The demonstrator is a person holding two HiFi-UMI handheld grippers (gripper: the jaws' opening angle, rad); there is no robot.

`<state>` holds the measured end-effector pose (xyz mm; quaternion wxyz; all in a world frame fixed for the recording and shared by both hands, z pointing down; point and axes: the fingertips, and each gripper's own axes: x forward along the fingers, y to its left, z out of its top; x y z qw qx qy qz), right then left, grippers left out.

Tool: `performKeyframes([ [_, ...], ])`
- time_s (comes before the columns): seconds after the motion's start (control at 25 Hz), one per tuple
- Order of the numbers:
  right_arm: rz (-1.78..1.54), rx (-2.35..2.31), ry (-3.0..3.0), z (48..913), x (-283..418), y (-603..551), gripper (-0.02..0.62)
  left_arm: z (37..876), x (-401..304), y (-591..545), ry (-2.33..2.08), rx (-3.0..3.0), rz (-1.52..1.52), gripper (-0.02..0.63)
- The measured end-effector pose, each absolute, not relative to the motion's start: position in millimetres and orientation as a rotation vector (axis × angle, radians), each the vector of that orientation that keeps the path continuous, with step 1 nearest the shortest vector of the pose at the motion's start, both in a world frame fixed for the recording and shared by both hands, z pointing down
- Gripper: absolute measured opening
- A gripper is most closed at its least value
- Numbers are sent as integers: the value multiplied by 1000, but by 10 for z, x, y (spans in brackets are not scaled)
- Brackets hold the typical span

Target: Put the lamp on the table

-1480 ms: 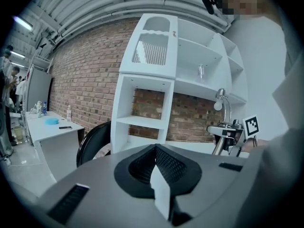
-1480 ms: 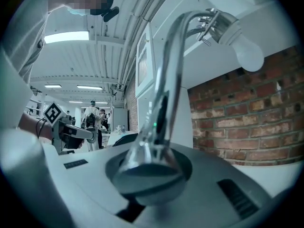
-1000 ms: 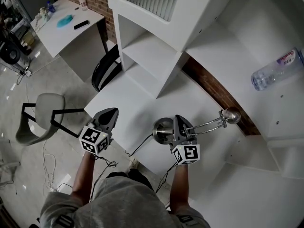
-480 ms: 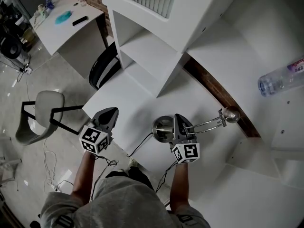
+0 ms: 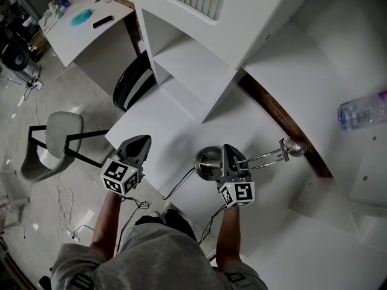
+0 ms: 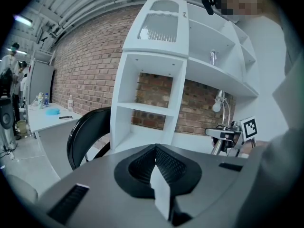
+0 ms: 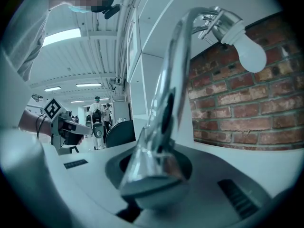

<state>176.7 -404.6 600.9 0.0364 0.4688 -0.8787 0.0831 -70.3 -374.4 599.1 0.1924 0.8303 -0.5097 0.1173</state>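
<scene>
- Two views split the evidence: the head view showed the lamp whole, base over the white table near its front edge; only the right gripper view showed its bulb.
- The right gripper pinched the stem beside the base.
- The left gripper had its jaws pressed together, empty.
- Long axis ran from base rightward, head toward the brick wall.

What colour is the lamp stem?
Shiny silver chrome; the lamp stem shows best in the right gripper view.
</scene>
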Motion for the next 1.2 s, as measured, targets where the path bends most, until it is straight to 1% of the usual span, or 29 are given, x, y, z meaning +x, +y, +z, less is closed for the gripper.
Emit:
performKeyframes([
  [1.2,128,1398,-2664,6084,1489,-3957,20,6092,-745,-3541,-1437,2327,349,5],
])
